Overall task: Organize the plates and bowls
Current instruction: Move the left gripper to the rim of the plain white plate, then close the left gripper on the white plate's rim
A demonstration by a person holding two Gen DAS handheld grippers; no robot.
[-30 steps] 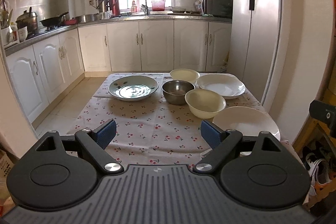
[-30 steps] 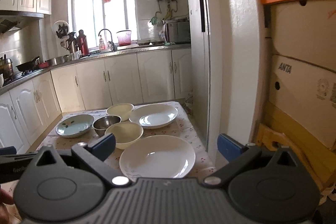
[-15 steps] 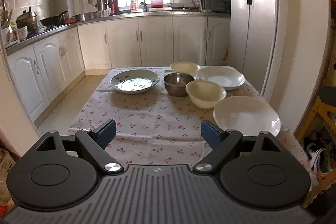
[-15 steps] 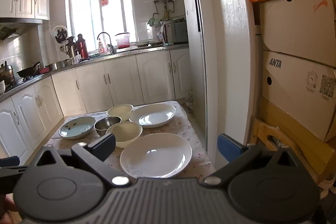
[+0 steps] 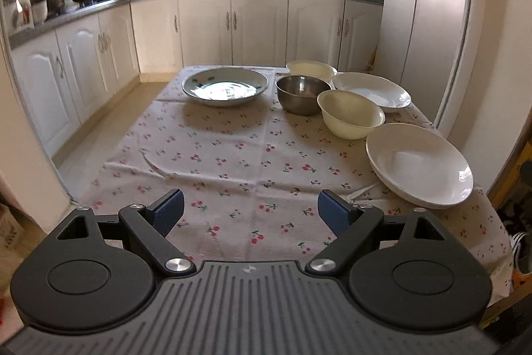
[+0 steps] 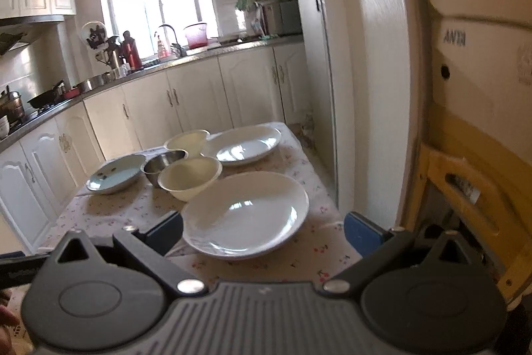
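Observation:
On the cherry-print tablecloth lie a near white plate, a cream bowl, a steel bowl, a far white plate, a far cream bowl and a patterned plate. My left gripper hangs open over the near cloth, holding nothing. My right gripper is open, its fingers either side of the near white plate's front rim, apart from it.
White kitchen cabinets and a counter run behind and left of the table. A tall fridge and a wall corner stand at the table's right edge. Cardboard boxes and a yellow wooden frame fill the far right.
Both grippers have moved forward and lower toward the table. The dishes look larger, and the near white plate now sits between the right fingers. Both stay open.

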